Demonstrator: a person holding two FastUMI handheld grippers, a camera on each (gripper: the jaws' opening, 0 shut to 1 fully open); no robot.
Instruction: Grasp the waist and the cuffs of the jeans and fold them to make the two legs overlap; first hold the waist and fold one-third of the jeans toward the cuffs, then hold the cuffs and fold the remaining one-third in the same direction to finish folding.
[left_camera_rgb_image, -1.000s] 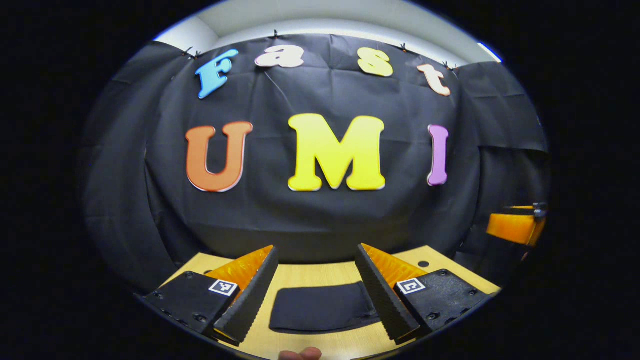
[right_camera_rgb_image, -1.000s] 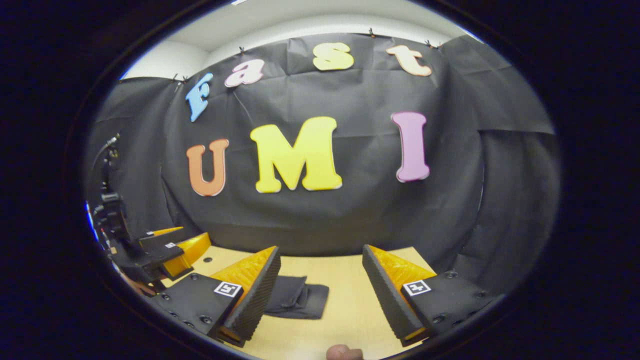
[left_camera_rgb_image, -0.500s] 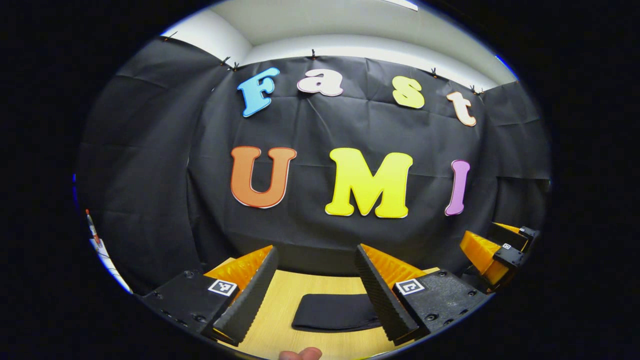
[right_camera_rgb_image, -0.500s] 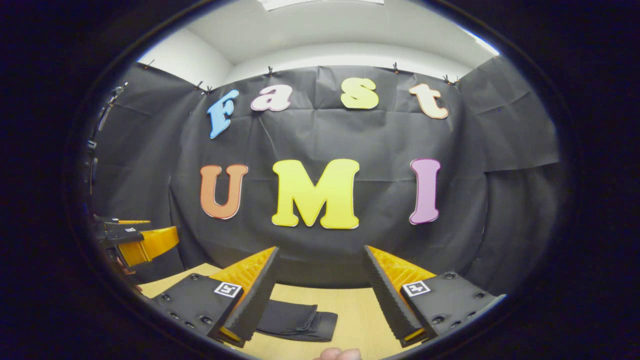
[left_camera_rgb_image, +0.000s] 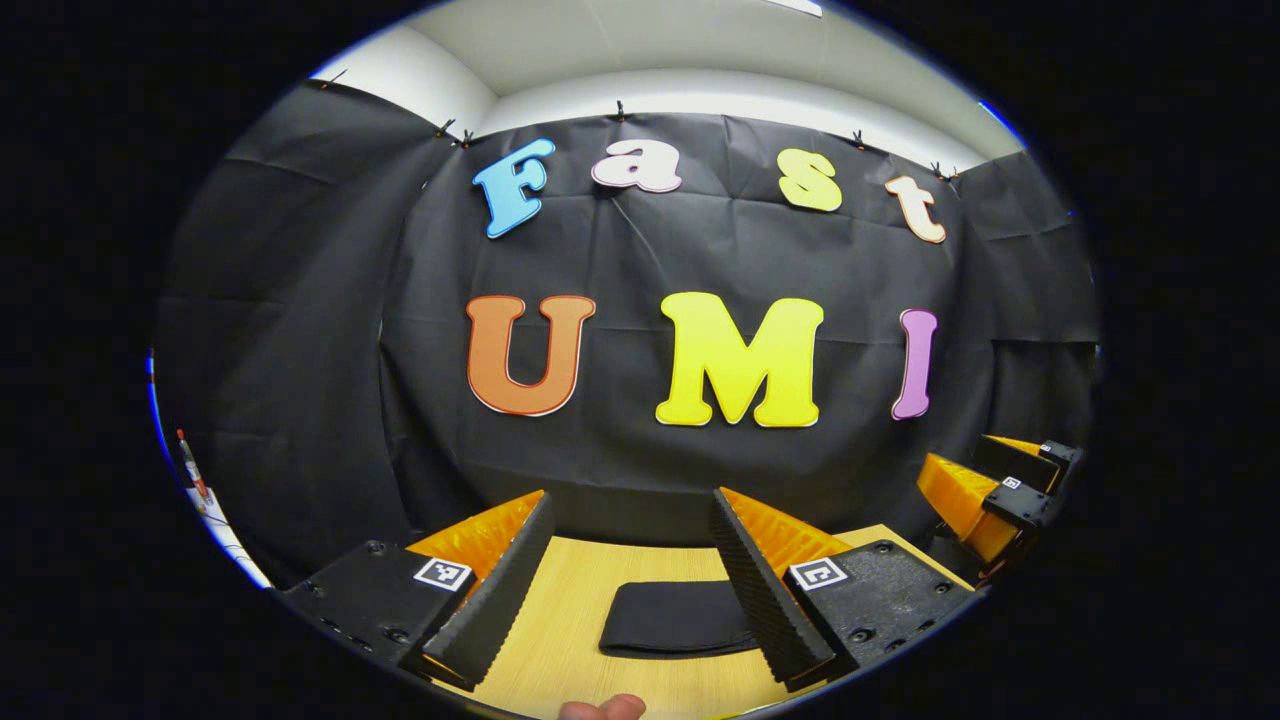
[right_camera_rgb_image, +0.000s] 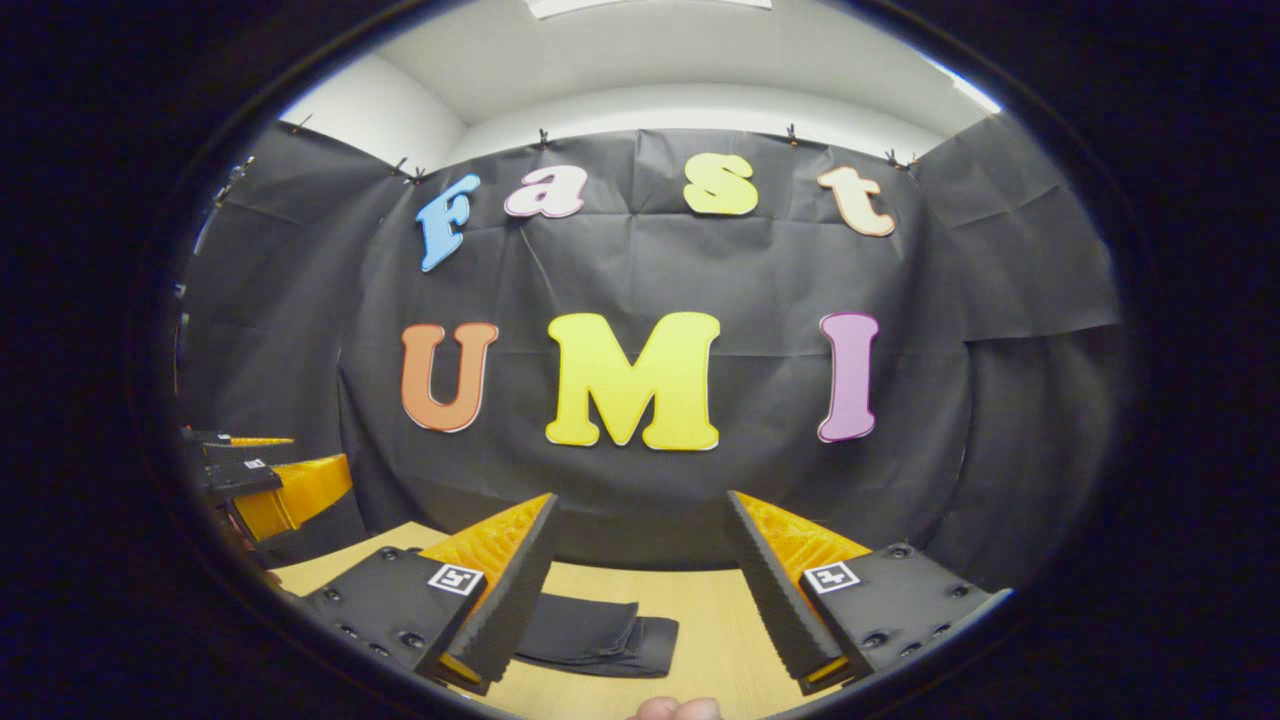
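Note:
The dark jeans (left_camera_rgb_image: 672, 618) lie folded into a small flat bundle on the wooden table (left_camera_rgb_image: 560, 630). In the left gripper view they sit low between the fingers, partly behind the right one. My left gripper (left_camera_rgb_image: 630, 590) is open and held above the table, with nothing between its fingers. In the right gripper view the jeans (right_camera_rgb_image: 600, 635) rest to the lower left, partly behind the left finger. My right gripper (right_camera_rgb_image: 640, 590) is open too, raised and apart from the cloth. The right gripper (left_camera_rgb_image: 985, 490) appears at the right edge of the left gripper view; the left gripper (right_camera_rgb_image: 270, 485) at the left edge of the right gripper view.
The black cloth wall (left_camera_rgb_image: 640, 470) stands just behind the table's far edge (right_camera_rgb_image: 640, 568). A fingertip (left_camera_rgb_image: 600, 708) of the person's hand pokes in at the bottom of the left gripper view, and another fingertip (right_camera_rgb_image: 675, 708) in the right gripper view.
Both grippers have lifted and tilted up away from the folded jeans. More wall and ceiling came into sight, and the jeans look smaller and lower. Both stayed open.

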